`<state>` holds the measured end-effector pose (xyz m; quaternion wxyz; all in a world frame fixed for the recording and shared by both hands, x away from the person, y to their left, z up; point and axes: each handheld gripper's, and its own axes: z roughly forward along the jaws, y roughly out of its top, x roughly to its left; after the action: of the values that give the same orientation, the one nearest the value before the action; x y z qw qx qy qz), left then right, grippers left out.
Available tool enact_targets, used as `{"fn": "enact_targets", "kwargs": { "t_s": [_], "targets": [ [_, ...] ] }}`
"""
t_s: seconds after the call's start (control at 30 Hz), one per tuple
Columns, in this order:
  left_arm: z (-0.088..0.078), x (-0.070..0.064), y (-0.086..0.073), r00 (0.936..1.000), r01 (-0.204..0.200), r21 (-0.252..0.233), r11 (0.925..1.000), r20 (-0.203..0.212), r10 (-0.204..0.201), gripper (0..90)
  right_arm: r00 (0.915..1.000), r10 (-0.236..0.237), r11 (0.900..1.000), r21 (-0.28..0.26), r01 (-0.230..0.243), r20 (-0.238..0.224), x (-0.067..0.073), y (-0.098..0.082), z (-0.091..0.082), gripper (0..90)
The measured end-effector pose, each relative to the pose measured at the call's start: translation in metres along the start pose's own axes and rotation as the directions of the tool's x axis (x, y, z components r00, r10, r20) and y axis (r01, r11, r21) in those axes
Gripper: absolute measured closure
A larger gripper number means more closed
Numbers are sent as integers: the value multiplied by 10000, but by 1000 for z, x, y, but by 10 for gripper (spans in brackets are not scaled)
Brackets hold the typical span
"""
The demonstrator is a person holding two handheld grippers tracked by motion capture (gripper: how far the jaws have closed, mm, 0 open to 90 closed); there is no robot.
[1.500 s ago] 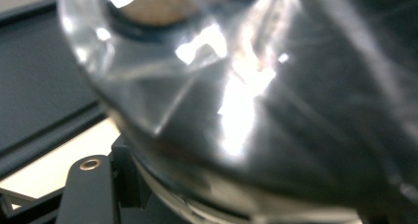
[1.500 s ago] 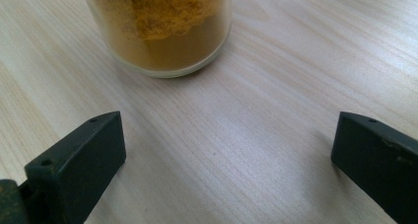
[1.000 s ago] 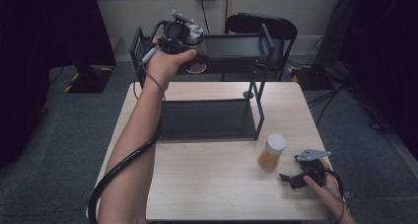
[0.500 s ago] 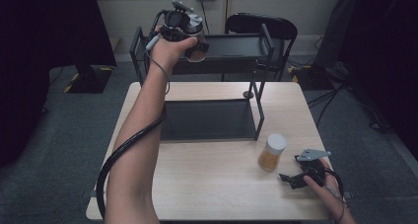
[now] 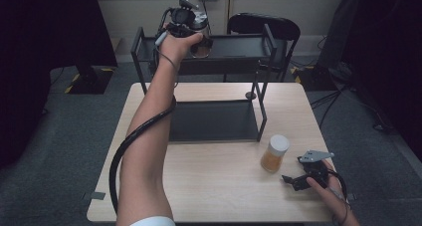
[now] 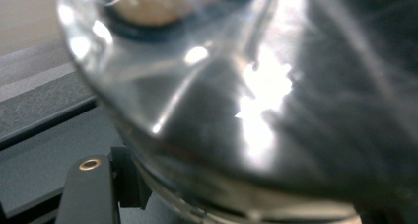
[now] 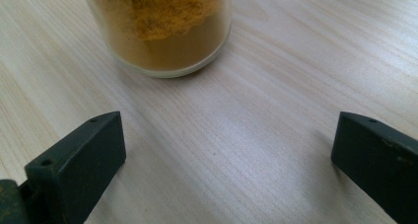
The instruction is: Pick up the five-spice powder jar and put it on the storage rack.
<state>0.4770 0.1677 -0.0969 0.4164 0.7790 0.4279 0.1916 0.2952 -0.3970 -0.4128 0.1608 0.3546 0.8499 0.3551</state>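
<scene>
My left gripper (image 5: 195, 36) is held high at the back, over the top shelf (image 5: 239, 47) of a black rack. It is shut on a clear glass jar (image 5: 201, 46) with brownish contents. In the left gripper view the glass jar (image 6: 246, 110) sits blurred, right against the lens, with one black finger (image 6: 88, 194) beside it. A second jar (image 5: 274, 154) with a white lid and orange-yellow powder stands on the table at the front right. My right gripper (image 5: 294, 180) rests open just to its right. In the right gripper view the powder jar (image 7: 162, 31) stands ahead of the open right gripper (image 7: 226, 155), untouched.
The black rack's lower shelf (image 5: 214, 121) lies on the wooden table (image 5: 209, 186), with thin posts at its corners. A dark chair (image 5: 263, 24) stands behind the rack. A black cable (image 5: 124, 151) hangs along the left forearm.
The left hand has carried the glass jar farther back and slightly right, toward the rack's top shelf. The right gripper and the powder jar have stayed put.
</scene>
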Motion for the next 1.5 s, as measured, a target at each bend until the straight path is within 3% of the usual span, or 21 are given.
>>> {"fn": "enact_targets", "kwargs": {
  "t_s": [0.3, 0.43, 0.8, 0.9, 1.03, 1.23, 1.3, 1.5],
  "targets": [
    [6, 2, 0, 9998, 96, 90, 9999, -166, -94, 307, 10000, -2, 10000, -1, 2, 1, 0, 0, 0, 0],
    [7, -1, 1, 9994, -49, 183, 9998, -328, 55, 307, 10000, -1, 10000, -1, 1, 0, 0, 0, 0, 0],
    [7, -6, -7, 9987, 107, -149, 9998, -492, -114, 305, 10000, -1, 10000, -1, 1, 2, 0, 0, 0, 0],
    [5, -7, -10, 9976, 365, -309, 9989, -576, -382, 252, 10000, -2, 10000, -1, 2, 2, 0, 0, 0, 0],
    [0, -12, -12, 9962, 497, -446, 9978, -697, -528, 117, 10000, -1, 10000, -1, 1, 3, 0, 0, 0, 0],
    [-11, -20, -22, 9947, 570, -596, 9966, -826, -618, 56, 10000, 3, 10000, -1, -3, 1, 0, 0, 0, 0],
    [-16, -24, -30, 9943, 631, -825, 9946, -808, -698, 52, 10000, 0, 10000, -2, 0, 2, 0, 0, 0, 0],
    [-22, -30, -39, 9954, 603, -871, 9944, -694, -665, 41, 10000, -1, 10000, -9, 1, 8, 0, 0, 0, 0]
  ]
}}
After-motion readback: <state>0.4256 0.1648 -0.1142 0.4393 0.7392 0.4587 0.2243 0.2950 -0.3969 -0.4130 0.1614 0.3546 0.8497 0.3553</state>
